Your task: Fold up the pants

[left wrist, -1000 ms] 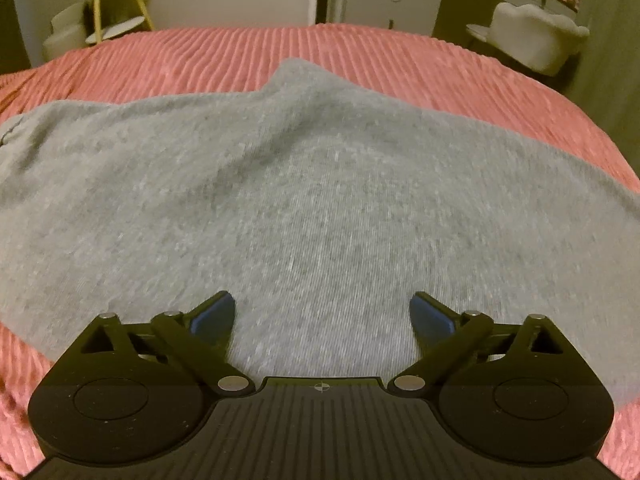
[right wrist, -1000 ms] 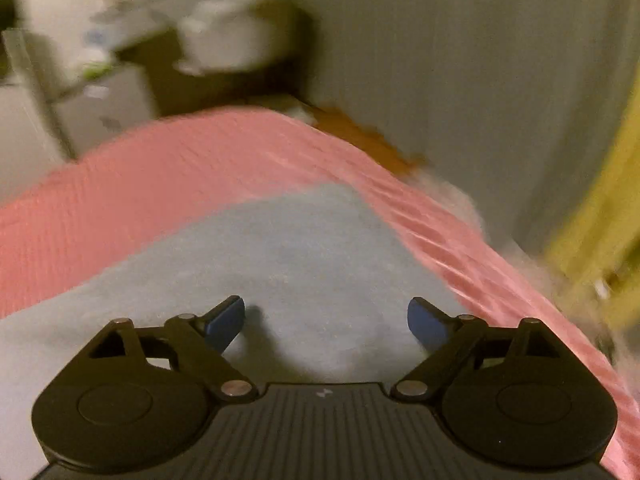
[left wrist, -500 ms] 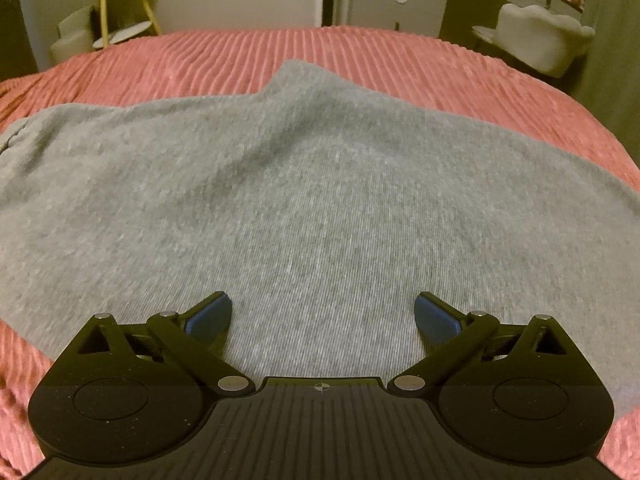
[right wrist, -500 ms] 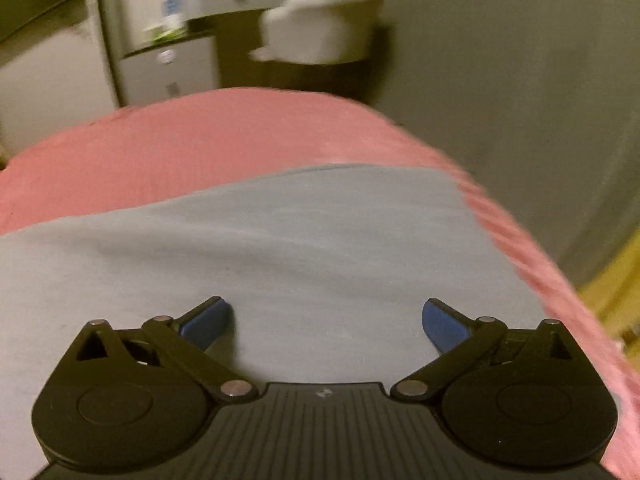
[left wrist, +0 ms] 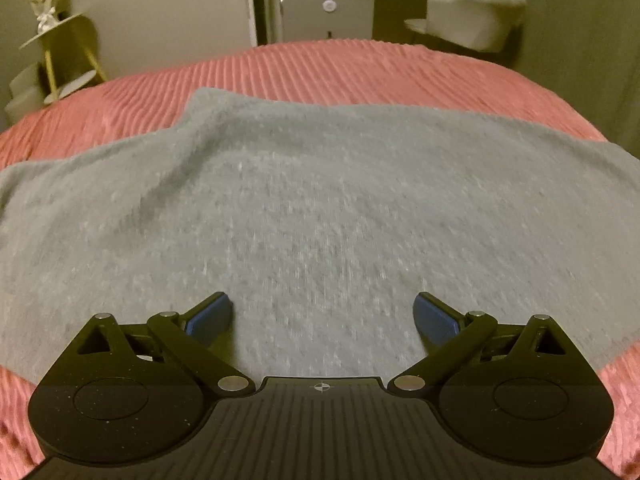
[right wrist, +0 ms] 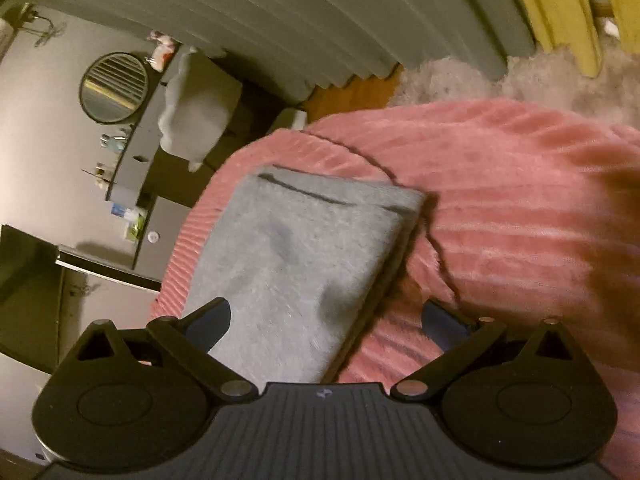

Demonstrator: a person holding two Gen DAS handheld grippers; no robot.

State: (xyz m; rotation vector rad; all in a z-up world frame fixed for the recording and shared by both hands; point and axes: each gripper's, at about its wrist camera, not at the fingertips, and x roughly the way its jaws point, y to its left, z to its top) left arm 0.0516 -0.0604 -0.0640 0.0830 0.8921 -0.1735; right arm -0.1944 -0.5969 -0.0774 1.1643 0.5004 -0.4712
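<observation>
Over the bed (left wrist: 360, 68), left wrist view: pants (left wrist: 320, 200) lie flat across the pink cover; left gripper (left wrist: 323, 314) wide, empty, above the cloth. Right wrist view, tilted and blurred: right gripper (right wrist: 326, 320) wide, jaws closing, nothing clamped, over what seems the folded end. Soft, limp knit; pinch an edge or corner.

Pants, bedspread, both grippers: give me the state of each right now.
Grey pants: lying spread flat on the bed, ungripped.
Pink bedspread: ribbed, under the pants.
Left gripper: open above the fabric, empty.
Right gripper: rolled sideways, jaws closing from wide, straddling the pants' edge, pads not pressing.
</observation>
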